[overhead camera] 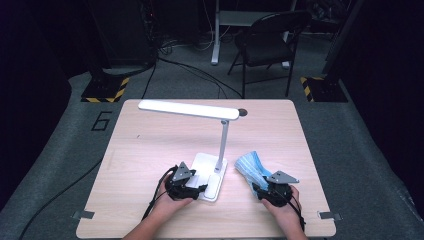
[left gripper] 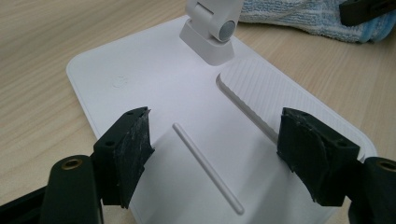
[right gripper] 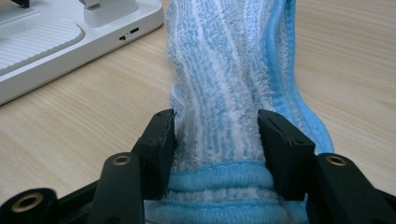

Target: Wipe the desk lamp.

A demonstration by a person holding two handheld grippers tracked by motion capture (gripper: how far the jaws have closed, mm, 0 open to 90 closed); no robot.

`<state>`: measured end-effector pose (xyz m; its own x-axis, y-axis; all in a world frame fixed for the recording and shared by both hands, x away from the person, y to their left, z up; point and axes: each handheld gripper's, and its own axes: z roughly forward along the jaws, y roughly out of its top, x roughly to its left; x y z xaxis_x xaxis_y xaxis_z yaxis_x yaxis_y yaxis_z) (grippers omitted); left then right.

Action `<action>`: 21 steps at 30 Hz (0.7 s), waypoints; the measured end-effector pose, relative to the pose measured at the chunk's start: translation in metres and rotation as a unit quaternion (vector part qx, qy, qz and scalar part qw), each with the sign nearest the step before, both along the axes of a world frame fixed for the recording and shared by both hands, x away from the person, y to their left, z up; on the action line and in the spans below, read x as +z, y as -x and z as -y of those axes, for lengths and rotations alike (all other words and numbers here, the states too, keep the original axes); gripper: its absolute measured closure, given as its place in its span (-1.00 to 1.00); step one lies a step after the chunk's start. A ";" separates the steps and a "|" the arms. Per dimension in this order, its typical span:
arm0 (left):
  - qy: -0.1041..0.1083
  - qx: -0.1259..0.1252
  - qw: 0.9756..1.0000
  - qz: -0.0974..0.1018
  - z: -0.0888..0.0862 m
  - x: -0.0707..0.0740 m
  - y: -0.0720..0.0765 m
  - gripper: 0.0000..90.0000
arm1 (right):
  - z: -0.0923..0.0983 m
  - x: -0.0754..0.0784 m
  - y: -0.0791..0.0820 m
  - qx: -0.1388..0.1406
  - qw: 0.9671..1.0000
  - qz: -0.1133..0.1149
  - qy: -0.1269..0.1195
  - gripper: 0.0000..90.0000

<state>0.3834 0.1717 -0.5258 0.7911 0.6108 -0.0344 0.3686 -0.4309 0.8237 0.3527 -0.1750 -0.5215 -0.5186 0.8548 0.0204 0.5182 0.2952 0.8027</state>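
A white desk lamp [overhead camera: 210,145] stands near the middle of the wooden table [overhead camera: 150,150]; its flat base [left gripper: 154,93] lies on the wood, its thin stem rises from a hinge [left gripper: 215,32] at the rear of the base, and its long head reaches out level towards the table's left side. The base has a shallow ribbed tray [left gripper: 266,93] sunk into one side, and the part of that recess in sight holds nothing; a slim raised bar [left gripper: 205,168] runs across the smooth part beside it.

The left gripper [left gripper: 215,158] hovers low over the near edge of the base, its jaws spread wide on either side of the raised bar, pads pressing on nothing; in the high view the left gripper [overhead camera: 186,184] sits at the base's near-left corner, in the person's left hand [overhead camera: 167,205].

The blue and white striped cloth [right gripper: 224,84] lies bunched on the table just right of the lamp base, close to it but apart from it; the right gripper [right gripper: 215,140] has the cloth's near end between its jaws, the pads touching the pile on both sides, though how firmly they press cannot be told; in the high view the right gripper [overhead camera: 275,189] sits at the cloth's near end, the cloth [overhead camera: 250,167] stretching away from it towards the lamp stem.
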 end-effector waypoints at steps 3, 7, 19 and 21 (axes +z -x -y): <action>0.002 0.003 1.000 -0.001 0.000 0.000 0.000 -0.43 | 0.000 -0.001 0.000 -0.006 1.000 0.005 -0.003 0.08; -0.001 0.004 1.000 0.003 0.000 0.000 0.001 -0.42 | 0.000 0.000 0.001 -0.013 1.000 0.008 0.005 0.26; 0.005 0.006 1.000 -0.002 0.000 0.000 0.007 -0.40 | -0.005 0.005 0.002 -0.005 1.000 0.006 0.013 0.44; 0.005 0.004 1.000 -0.002 0.000 0.000 0.008 -0.40 | -0.005 0.006 0.002 -0.004 1.000 0.003 0.008 0.45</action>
